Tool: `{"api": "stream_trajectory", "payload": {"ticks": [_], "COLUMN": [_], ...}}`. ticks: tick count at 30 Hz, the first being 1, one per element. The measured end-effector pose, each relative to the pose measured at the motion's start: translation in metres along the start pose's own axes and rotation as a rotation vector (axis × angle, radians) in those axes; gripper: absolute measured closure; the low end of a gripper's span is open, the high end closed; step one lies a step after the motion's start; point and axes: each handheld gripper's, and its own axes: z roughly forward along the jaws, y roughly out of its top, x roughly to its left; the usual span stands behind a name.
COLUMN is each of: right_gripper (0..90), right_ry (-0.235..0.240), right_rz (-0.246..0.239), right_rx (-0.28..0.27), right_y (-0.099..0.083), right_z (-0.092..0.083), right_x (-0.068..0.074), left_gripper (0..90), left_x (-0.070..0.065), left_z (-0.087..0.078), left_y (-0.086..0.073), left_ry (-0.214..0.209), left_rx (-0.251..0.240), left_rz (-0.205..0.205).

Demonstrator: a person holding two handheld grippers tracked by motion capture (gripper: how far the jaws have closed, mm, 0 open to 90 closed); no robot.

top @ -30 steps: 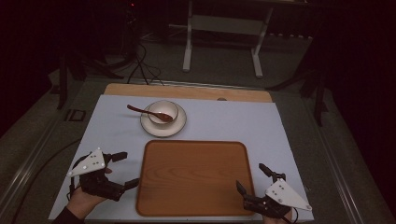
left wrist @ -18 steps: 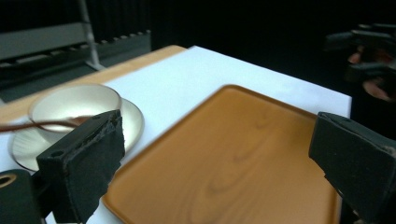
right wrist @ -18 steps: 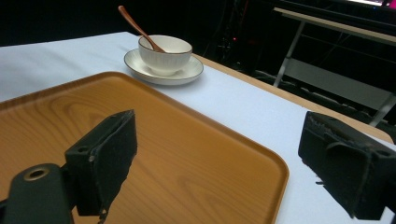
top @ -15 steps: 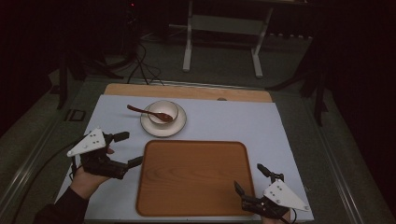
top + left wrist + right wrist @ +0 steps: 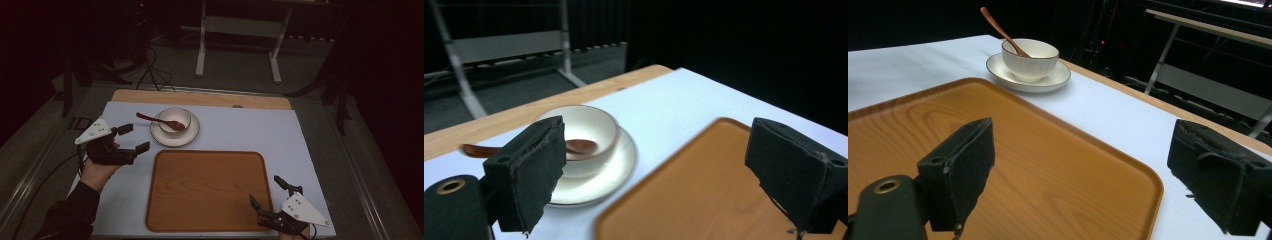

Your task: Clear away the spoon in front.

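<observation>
The left gripper (image 5: 131,137) is held wide open and empty just beside the saucer (image 5: 175,134); the right gripper (image 5: 267,192), likewise wide open and empty, is held at the tray's (image 5: 207,190) near right corner.

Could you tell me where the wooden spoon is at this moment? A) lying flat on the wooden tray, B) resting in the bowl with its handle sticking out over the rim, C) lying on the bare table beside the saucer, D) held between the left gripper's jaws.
B: the spoon has its head inside the bowl on the saucer, with its handle reaching out past the rim.
</observation>
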Motion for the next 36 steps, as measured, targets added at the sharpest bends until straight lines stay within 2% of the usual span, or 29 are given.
{"api": "stream_trajectory", "payload": {"ticks": [3, 7, 11, 13, 17, 22, 23, 24, 25, 34, 36], "right_gripper": [11.5, 11.6, 11.5, 11.5, 11.6, 11.6, 11.6, 11.6, 11.6, 11.6, 11.6], "right_ry": [-0.001, -0.001, 0.001, 0.002, 0.004, 0.008, 0.008, 0.008, 0.009, 0.015, 0.017], "right_rz": [0.002, 0.003, 0.003, 0.000, 0.001, 0.004, 0.004, 0.004, 0.004, 0.016, 0.017], "right_rx": [-0.003, -0.001, -0.001, 0.000, 0.002, 0.005, 0.005, 0.006, 0.005, 0.005, 0.005], "right_y": [0.000, 0.000, 0.000, 0.000, 0.000, 0.000, 0.000, -0.001, 0.000, -0.002, -0.002], "right_z": [-0.001, -0.001, -0.001, -0.001, -0.001, -0.001, -0.001, -0.001, -0.001, -0.001, -0.001], "right_x": [-0.001, -0.001, -0.001, -0.001, -0.001, -0.001, -0.001, -0.001, -0.001, -0.003, -0.003], "left_gripper": [9.8, 9.9, 11.0, 11.6, 13.4, 17.8, 18.8, 18.8, 22.9, 40.5, 42.6], "left_x": [0.012, 0.026, 0.042, 0.051, 0.064, 0.074, 0.074, 0.077, 0.078, 0.084, 0.085], "left_z": [0.006, 0.015, 0.027, 0.034, 0.047, 0.058, 0.058, 0.064, 0.067, 0.081, 0.084], "left_y": [-0.001, -0.003, -0.010, -0.014, -0.024, -0.036, -0.036, -0.044, -0.047, -0.060, -0.061], "left_ry": [0.052, 0.082, 0.121, 0.122, 0.162, 0.190, 0.190, 0.211, 0.216, 0.225, 0.232], "left_rx": [-0.015, -0.018, -0.013, -0.016, -0.027, -0.065, -0.065, -0.075, -0.080, -0.142, -0.150], "left_rz": [-0.029, -0.087, -0.164, -0.220, -0.292, -0.391, -0.391, -0.434, -0.449, -0.564, -0.575]}}
